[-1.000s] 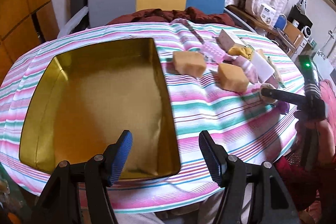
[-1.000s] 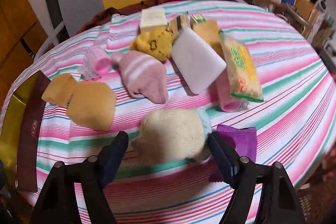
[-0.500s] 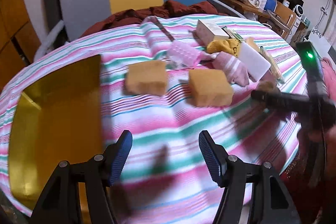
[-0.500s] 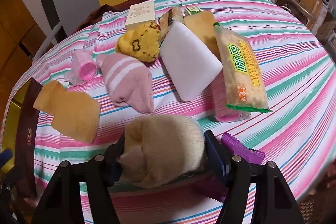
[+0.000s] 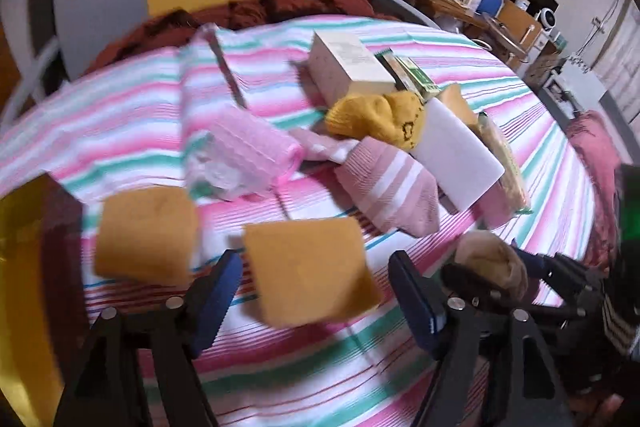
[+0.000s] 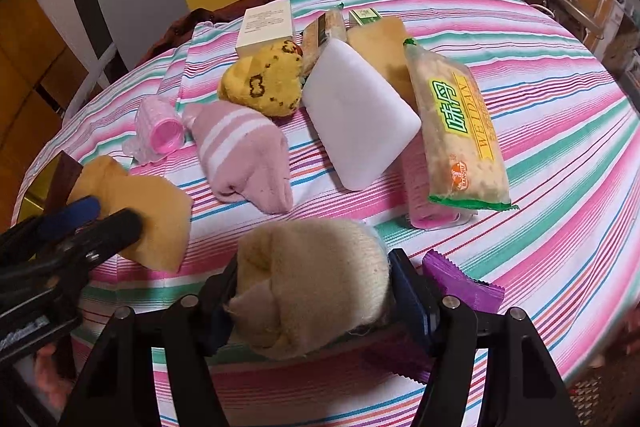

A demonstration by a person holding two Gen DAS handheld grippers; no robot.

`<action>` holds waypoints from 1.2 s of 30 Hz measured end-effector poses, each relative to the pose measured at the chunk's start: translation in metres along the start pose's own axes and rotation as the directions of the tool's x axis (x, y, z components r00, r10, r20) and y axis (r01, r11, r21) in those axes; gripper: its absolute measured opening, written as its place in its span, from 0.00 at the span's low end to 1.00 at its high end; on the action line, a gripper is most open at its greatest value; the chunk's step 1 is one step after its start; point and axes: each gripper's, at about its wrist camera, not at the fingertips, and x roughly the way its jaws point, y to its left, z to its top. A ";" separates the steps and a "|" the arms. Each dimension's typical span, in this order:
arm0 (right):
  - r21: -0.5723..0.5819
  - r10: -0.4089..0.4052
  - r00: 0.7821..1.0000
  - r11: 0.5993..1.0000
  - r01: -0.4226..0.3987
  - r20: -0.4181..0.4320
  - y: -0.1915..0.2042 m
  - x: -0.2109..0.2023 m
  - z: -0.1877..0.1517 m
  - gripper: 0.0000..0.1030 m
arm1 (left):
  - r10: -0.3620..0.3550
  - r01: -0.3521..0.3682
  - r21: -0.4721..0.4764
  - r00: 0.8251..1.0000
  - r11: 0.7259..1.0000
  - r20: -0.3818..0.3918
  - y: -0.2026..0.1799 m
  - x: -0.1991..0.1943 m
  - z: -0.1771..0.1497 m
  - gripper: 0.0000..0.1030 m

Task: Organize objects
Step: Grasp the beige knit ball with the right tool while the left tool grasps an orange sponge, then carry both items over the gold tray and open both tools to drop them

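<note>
1. The right gripper (image 6: 314, 301) is pinching a rolled cream sock (image 6: 310, 279); both pads are pressing into its sides, and the roll is bulging out ahead of the fingertips. The sock is sitting at the near edge of the striped tablecloth (image 6: 560, 131), just beside a purple wrapper (image 6: 464, 283).

2. The left gripper (image 5: 316, 291) is standing spread, its jaws having just been opening wider. The near orange sponge (image 5: 308, 267) is lying between and ahead of the fingertips, pads apparently clear of it; motion blur is preventing a firm reading of contact.

3. Governing relation: the sponge is lying flat, its broad face up, directly in line with the left jaws. A second orange sponge (image 5: 146, 235) is lying just to its left, nearer the gold tin (image 5: 24, 267). The left hand is clearly the nearer one to both sponges.

4. View differences: the left wrist view is showing the tin's edge at far left and the right gripper holding the sock at lower right. The right wrist view is showing the snack packet (image 6: 460, 131), white block (image 6: 356, 115) and pink striped sock (image 6: 248, 155) sharply, and the left fingers (image 6: 72, 215) lying over the sponge's corner.
</note>
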 end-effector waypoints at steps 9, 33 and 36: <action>0.003 0.002 1.000 1.000 -0.002 -0.006 0.000 0.001 0.001 0.68 | -0.007 0.007 0.007 1.000 1.000 0.000 0.010 0.019 -0.008 0.75; -0.037 0.001 1.000 0.999 0.000 0.019 0.010 0.002 0.000 0.67 | 0.032 -0.038 0.098 0.997 0.994 0.069 0.003 -0.016 -0.073 0.59; -0.073 0.005 1.000 0.997 -0.003 0.026 0.017 0.001 -0.002 0.67 | 0.028 -0.039 0.115 0.995 0.993 0.094 0.004 -0.027 -0.085 0.58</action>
